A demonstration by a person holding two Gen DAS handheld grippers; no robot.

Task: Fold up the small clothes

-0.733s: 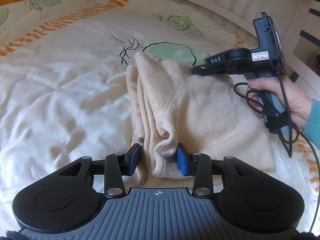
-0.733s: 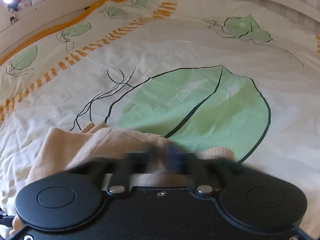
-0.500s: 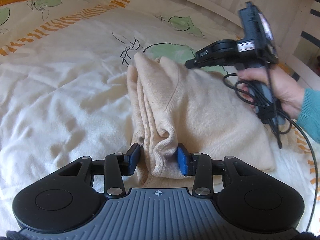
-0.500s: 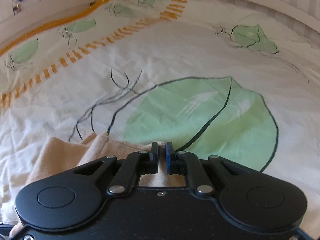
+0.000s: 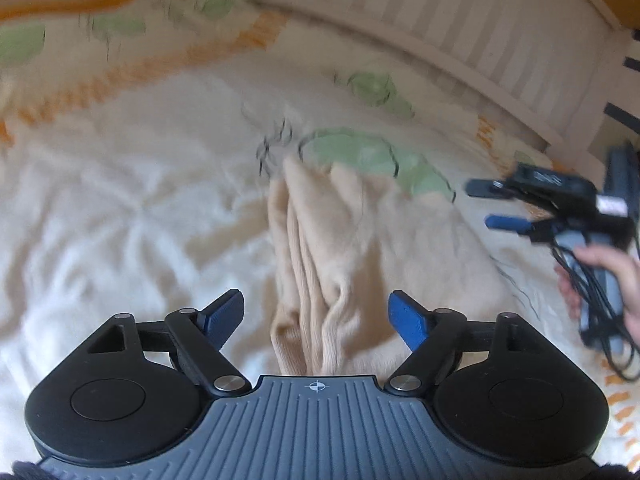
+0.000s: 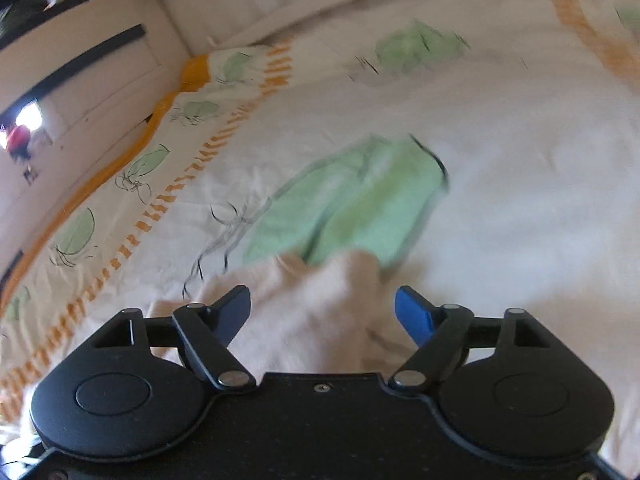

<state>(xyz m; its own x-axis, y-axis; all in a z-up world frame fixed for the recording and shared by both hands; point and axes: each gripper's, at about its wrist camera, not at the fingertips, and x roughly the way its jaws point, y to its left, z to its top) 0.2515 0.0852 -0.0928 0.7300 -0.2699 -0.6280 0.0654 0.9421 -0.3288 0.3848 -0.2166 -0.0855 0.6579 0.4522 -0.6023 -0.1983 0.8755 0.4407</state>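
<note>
A beige knit garment lies folded on the bed, with a bunched ridge along its left edge. My left gripper is open, its blue pads either side of the ridge's near end without touching it. My right gripper is open above the garment's far edge. In the left wrist view the right gripper hovers off the garment's right side, held by a hand. Both views are blurred by motion.
The bed cover is white with green leaf prints and an orange dashed border. A white slatted bed rail runs along the far side. A white wall stands to the left in the right wrist view.
Both grippers have opened and let go of the garment. My right gripper has lifted and swung away to the right. My left gripper has drawn back a little.
</note>
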